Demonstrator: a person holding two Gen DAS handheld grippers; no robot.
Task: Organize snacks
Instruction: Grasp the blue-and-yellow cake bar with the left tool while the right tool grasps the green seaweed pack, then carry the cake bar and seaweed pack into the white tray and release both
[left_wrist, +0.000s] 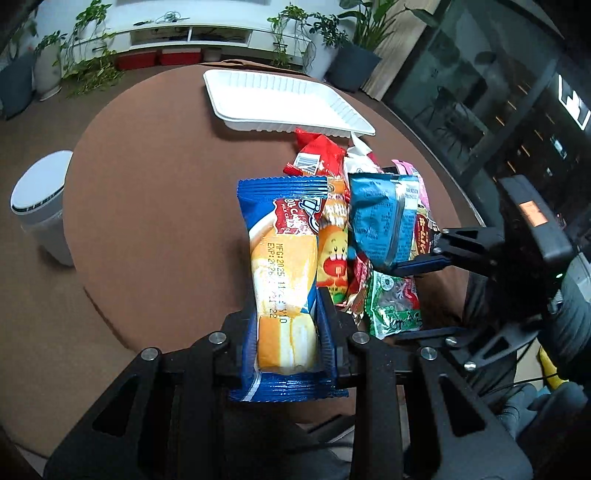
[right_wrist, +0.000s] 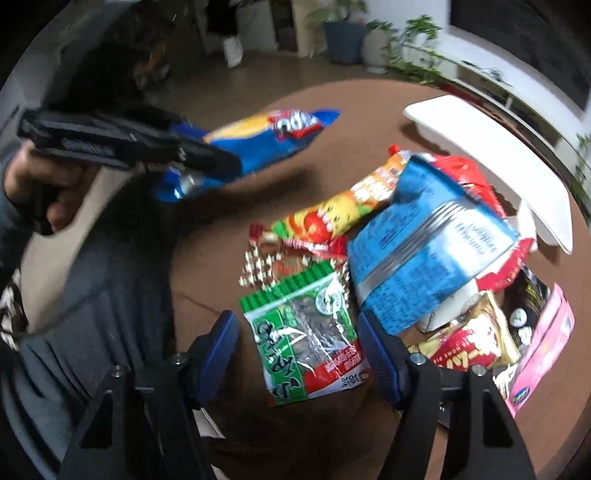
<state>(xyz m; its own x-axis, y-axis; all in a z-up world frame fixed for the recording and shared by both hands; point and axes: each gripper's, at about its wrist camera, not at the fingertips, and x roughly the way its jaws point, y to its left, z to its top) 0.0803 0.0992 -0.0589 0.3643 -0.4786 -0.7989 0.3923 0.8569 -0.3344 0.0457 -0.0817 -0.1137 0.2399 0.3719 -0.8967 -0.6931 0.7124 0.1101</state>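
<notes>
The round brown table (left_wrist: 155, 206) carries everything. Toward its far side sits the white tray (left_wrist: 280, 99), its far end cut off in the right wrist view. Just in front of the tray lies the snack pile (right_wrist: 388, 258), whose lower packets are mostly hidden by a blue bag (right_wrist: 428, 254). The left gripper (left_wrist: 286, 325) is clamped on the blue cake packet (left_wrist: 284, 266), held above the table left of the pile. The right gripper (right_wrist: 299, 350) is spread wide, straddling the green seaweed packet (right_wrist: 310, 332) without gripping it.
</notes>
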